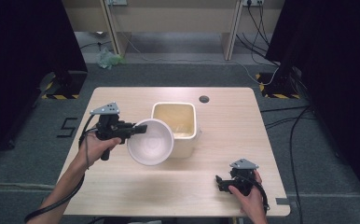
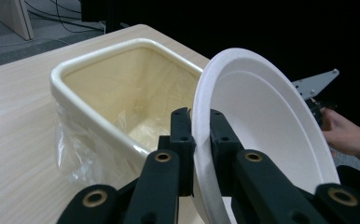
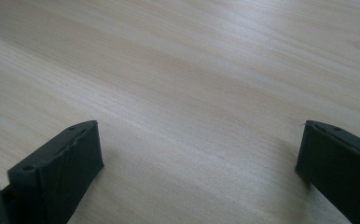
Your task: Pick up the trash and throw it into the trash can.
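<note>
A white bowl [image 1: 151,141] hangs tilted on its side over the table, its rim pinched between the jaws of my left gripper [image 1: 138,129]. In the left gripper view the same bowl [image 2: 262,116] stands edge-on in the left gripper [image 2: 200,135], whose black pads clamp the rim from both sides. Just behind the bowl sits a cream square bin [image 1: 174,127] lined with a clear plastic bag; its inside [image 2: 122,93] looks empty. My right gripper [image 1: 220,183] rests low near the table's front right, jaws wide apart over bare wood [image 3: 201,140].
The light wooden table [image 1: 225,135] has a small round hole [image 1: 204,99] near its far edge. Cables run over the grey floor [image 1: 285,112] to the right, and black stands flank the table. A person's hand [image 2: 350,135] holds the other gripper.
</note>
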Demonstrator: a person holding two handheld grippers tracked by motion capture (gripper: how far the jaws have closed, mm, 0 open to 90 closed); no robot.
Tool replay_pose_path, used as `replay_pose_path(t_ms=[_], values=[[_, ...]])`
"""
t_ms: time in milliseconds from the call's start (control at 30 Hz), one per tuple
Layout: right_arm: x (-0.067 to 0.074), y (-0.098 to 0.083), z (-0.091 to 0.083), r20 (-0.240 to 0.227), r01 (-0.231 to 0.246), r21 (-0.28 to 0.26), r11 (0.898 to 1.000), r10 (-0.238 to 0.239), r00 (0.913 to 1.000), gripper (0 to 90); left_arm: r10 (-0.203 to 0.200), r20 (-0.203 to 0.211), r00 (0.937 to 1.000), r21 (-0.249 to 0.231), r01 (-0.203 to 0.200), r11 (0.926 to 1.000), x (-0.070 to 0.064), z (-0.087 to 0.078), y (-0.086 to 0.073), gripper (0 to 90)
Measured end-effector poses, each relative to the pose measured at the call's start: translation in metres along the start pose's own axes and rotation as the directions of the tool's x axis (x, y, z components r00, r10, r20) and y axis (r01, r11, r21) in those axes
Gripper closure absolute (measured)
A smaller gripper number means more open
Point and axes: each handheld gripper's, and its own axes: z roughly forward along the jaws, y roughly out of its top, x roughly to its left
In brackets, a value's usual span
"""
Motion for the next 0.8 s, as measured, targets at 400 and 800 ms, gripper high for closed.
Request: replay_pose_path(t_ms=[400,800], values=[[0.000,0.000,0.000,0.000,0.001,0.000,1.000,-0.001,1.0000,0.4,0.005,-0.010,0.9999,0.018,-0.005,0.9998,0.003,0.019,0.030,82.8],[0.000,0.000,0.000,0.000,0.000,-0.001,1.000,0.000,1.0000,0.4,-0.016,-0.075,0.9971,0.033,0.019,0.9993,0.018,0.044,0.048,82.7]])
